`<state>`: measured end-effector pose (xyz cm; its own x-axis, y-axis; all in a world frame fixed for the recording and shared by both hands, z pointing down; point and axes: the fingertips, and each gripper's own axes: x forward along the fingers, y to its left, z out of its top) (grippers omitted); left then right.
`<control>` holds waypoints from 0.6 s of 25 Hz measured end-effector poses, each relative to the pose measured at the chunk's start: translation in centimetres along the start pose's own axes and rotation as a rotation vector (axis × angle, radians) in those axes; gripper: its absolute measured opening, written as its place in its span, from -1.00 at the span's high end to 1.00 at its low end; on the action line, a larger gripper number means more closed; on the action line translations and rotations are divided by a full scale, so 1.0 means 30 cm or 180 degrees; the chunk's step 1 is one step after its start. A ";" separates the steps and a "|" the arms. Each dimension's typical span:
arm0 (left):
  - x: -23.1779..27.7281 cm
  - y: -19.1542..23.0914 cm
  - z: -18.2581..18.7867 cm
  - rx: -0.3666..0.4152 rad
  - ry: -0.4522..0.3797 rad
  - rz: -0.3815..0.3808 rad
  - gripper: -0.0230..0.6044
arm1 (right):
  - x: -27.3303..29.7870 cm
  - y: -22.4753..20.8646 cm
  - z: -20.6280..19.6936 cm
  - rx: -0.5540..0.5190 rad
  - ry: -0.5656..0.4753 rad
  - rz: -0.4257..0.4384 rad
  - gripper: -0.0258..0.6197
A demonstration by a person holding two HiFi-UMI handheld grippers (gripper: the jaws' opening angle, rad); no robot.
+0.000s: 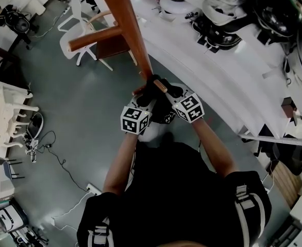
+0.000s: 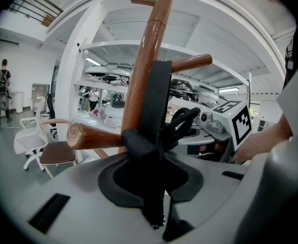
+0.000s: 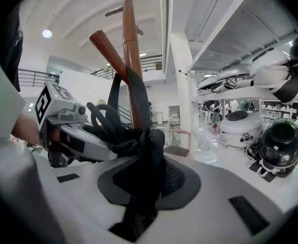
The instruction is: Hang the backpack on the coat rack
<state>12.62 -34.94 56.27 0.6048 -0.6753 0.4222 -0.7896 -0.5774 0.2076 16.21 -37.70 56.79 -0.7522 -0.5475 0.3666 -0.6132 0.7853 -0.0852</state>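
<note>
The wooden coat rack [image 1: 133, 35] rises in front of me, with one peg [image 1: 94, 39] sticking out to the left. Both grippers meet at its pole. My left gripper [image 1: 146, 95] is shut on a black backpack strap [image 2: 159, 95] that runs up against the pole [image 2: 146, 60], beside a peg [image 2: 95, 135]. My right gripper [image 1: 165, 90] is shut on a black strap [image 3: 139, 98] that goes up round the pole [image 3: 131, 50] under a slanted peg [image 3: 108, 47]. A bunched loop of strap [image 3: 106, 123] lies between the two grippers. The backpack's body is hidden.
White shelving [image 1: 218, 30] with helmets and round housings curves along the right. A white office chair [image 1: 79, 30] stands behind the rack. More white chairs [image 1: 12, 117] and floor cables [image 1: 53, 148] lie to the left. A person [image 2: 3, 88] stands far off.
</note>
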 end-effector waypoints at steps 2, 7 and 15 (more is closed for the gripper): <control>0.000 0.003 0.001 0.0036 0.0004 0.0004 0.64 | 0.003 0.000 0.001 -0.0012 0.0005 -0.0009 0.66; 0.003 0.007 -0.007 0.0093 -0.0005 -0.0005 0.62 | 0.006 0.000 -0.008 -0.0053 0.0031 -0.0015 0.66; 0.010 0.011 -0.022 0.0145 -0.0022 -0.0037 0.57 | 0.004 -0.002 -0.034 0.0207 -0.0088 0.0059 0.60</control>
<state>12.46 -35.03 57.04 0.6146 -0.6716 0.4138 -0.7772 -0.6053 0.1720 16.40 -37.52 57.79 -0.7694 -0.5415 0.3389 -0.6128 0.7754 -0.1522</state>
